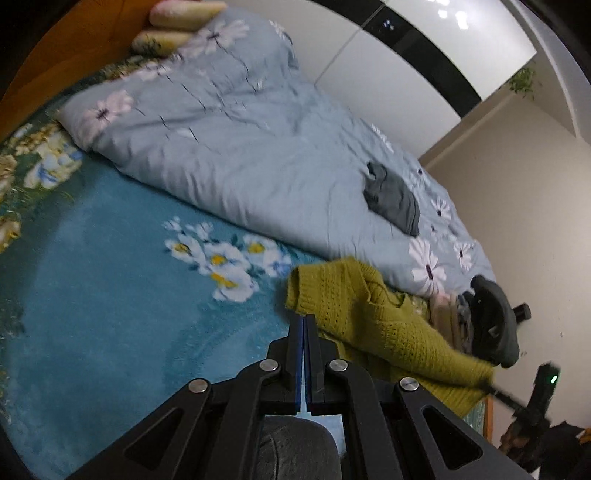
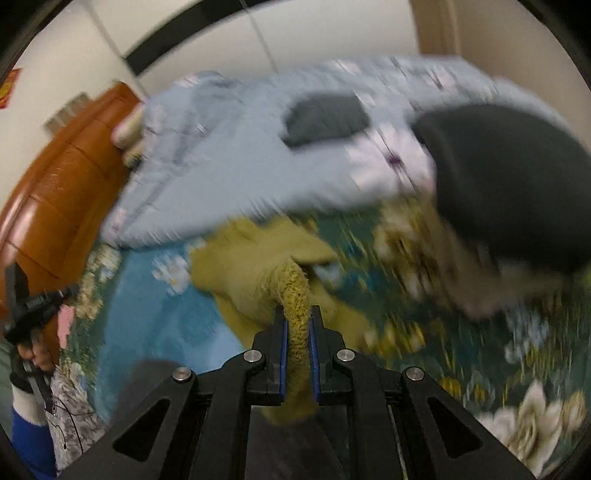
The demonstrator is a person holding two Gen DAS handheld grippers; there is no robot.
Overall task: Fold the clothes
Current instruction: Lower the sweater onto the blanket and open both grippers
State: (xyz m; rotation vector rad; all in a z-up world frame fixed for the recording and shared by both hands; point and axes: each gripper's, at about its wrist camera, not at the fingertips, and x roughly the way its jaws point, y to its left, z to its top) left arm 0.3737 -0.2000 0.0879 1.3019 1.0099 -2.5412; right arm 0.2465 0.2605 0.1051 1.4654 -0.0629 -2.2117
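Right gripper [image 2: 297, 325] has its jaws clamped on the yellow sweater [image 1: 373, 317], which trails ahead onto the bed; left gripper [image 1: 306, 321], jaws closed and empty, sits at its near-left edge.

Home bedroom, indicated by a bed [image 1: 110, 295] with floral duvet [image 1: 229, 147], pillows [image 1: 177, 18] stacked against its wooden headboard [image 2: 62, 184].

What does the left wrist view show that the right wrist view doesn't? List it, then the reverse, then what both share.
Only the left wrist view: the left gripper, shut and empty over the blue floral blanket, and a hanging plant.

Only the right wrist view: the right gripper shut on the yellow-green knit sweater, and a red paper on the wall.

Both: the sweater, the pale blue floral duvet, the folded gray garment on it, the wooden headboard.
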